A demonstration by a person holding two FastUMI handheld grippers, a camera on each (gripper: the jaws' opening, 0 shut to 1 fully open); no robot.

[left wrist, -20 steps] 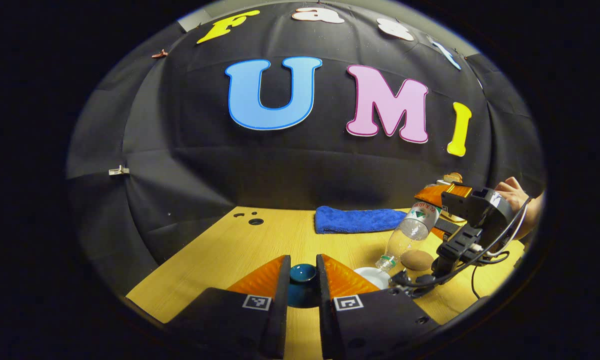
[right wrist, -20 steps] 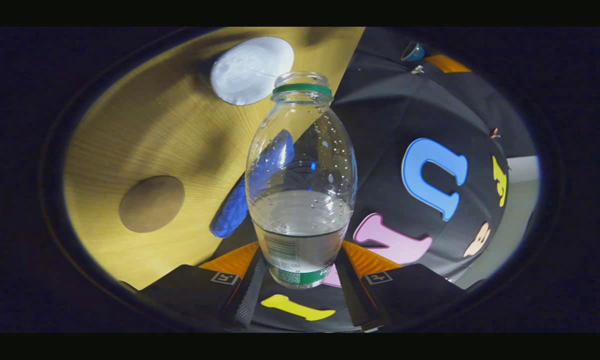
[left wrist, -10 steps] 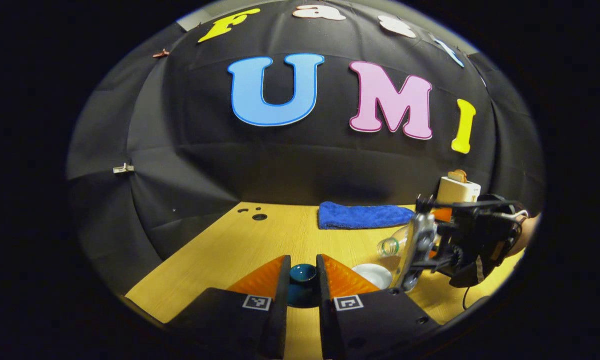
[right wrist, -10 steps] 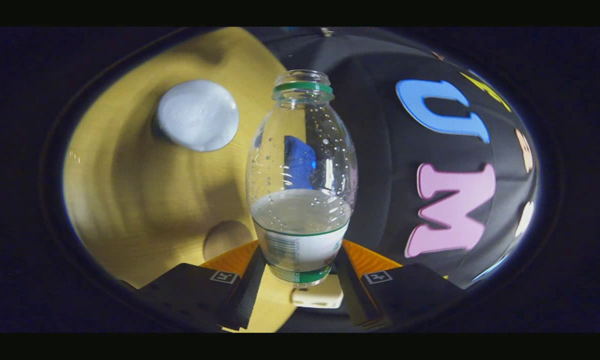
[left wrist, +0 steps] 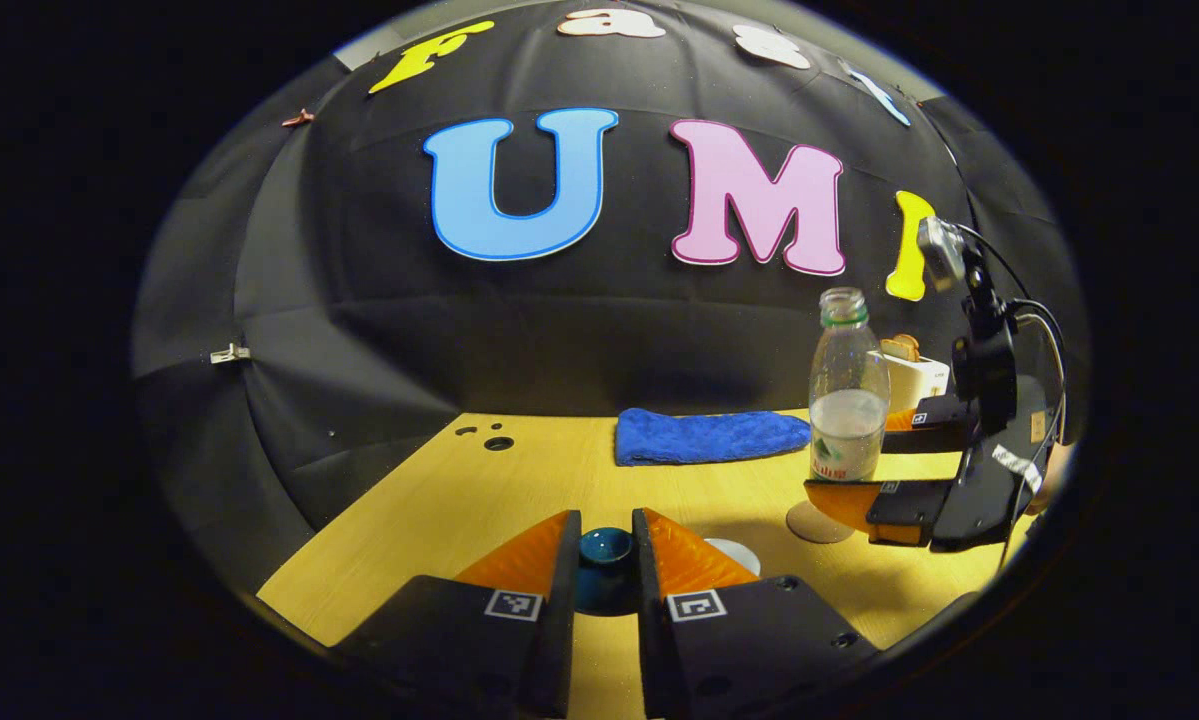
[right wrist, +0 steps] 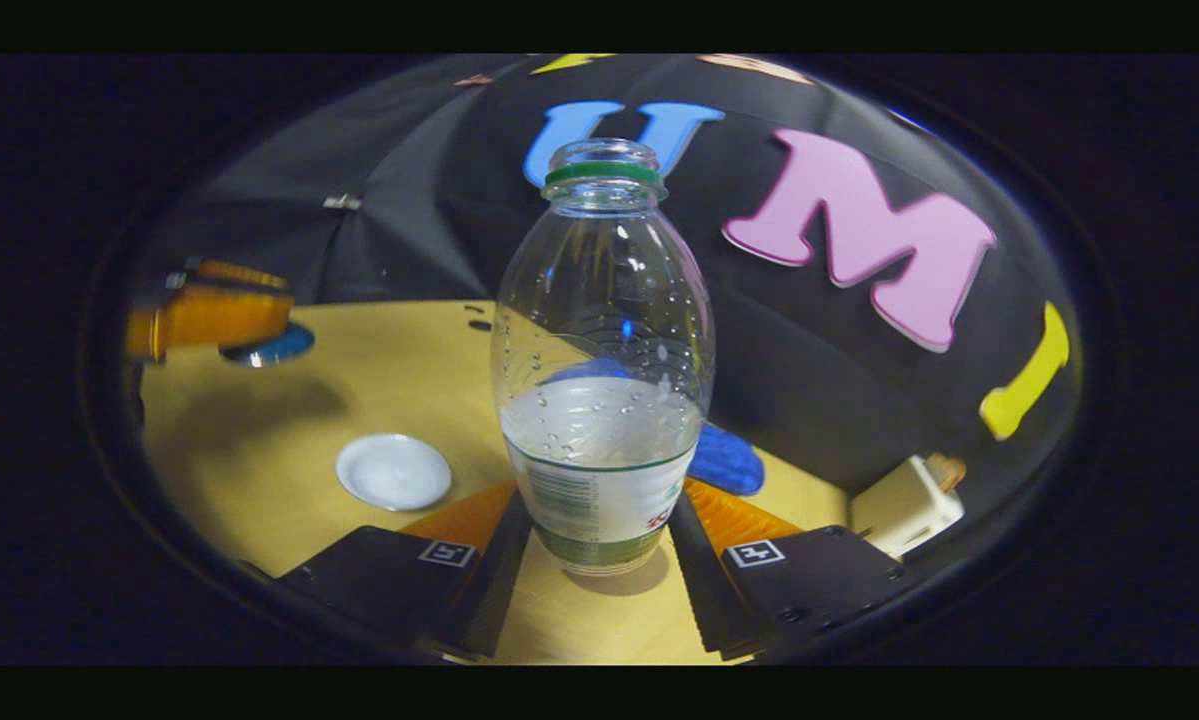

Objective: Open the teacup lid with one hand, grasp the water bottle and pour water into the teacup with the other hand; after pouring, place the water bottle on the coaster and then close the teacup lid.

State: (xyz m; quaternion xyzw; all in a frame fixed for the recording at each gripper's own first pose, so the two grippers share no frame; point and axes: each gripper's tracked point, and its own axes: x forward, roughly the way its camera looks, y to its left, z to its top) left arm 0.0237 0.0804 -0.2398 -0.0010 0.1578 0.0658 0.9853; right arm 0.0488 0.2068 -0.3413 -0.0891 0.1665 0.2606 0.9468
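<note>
Tipped a second ago, clear plastic water bottle [right wrist: 602, 370] now upright above round cork coaster [left wrist: 817, 522], clamped by right gripper [right wrist: 599, 545]. Left gripper [left wrist: 605, 565] clamps dark blue teacup lid [left wrist: 605, 547]. White teacup [right wrist: 393, 471] left; blue towel [left wrist: 709, 436] far.

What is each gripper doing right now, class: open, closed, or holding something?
Left gripper: closed on the teacup lid, held above the table.
Right gripper: closed on the upright water bottle, above the coaster.
</note>
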